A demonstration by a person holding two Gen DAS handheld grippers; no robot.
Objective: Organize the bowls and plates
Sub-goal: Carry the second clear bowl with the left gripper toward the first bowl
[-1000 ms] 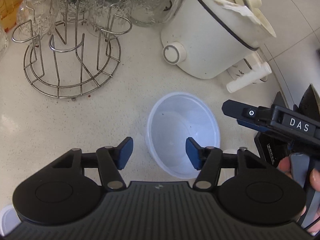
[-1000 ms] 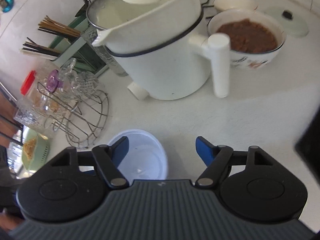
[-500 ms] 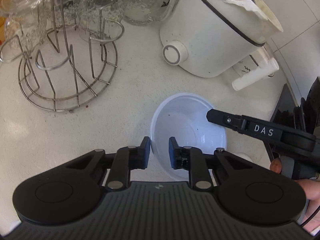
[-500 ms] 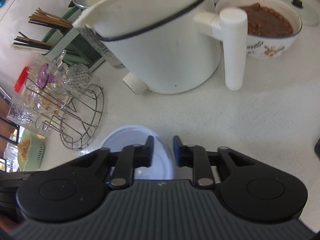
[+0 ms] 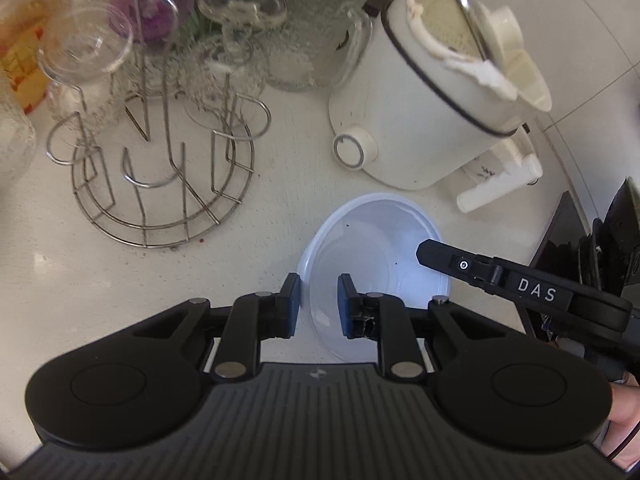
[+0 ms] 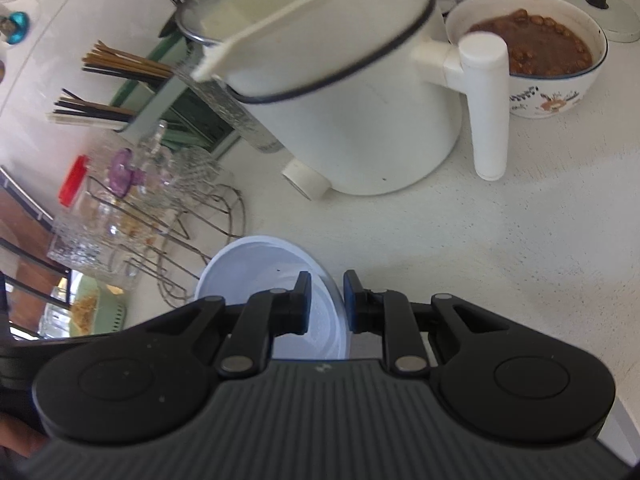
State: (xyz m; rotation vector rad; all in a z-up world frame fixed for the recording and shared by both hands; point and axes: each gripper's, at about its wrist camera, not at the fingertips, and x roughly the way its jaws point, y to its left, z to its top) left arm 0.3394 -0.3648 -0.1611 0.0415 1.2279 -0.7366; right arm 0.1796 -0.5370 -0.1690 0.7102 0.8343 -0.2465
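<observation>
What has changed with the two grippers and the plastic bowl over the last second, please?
Both sets of jaws went from wide open to closed on the white plastic bowl: the left gripper pinches its near-left rim, the right gripper its opposite rim. The bowl now looks nearer both cameras, perhaps lifting. The white pot and wire rack stayed put.

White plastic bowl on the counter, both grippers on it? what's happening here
Both handheld grippers are on the white plastic bowl. The left gripper has its fingers closed over the bowl's near-left rim, and the right gripper pinches the opposite rim. The bowl is empty and sits on the counter between the wire glass rack and the white pot. Whether it has left the surface is unclear.
</observation>
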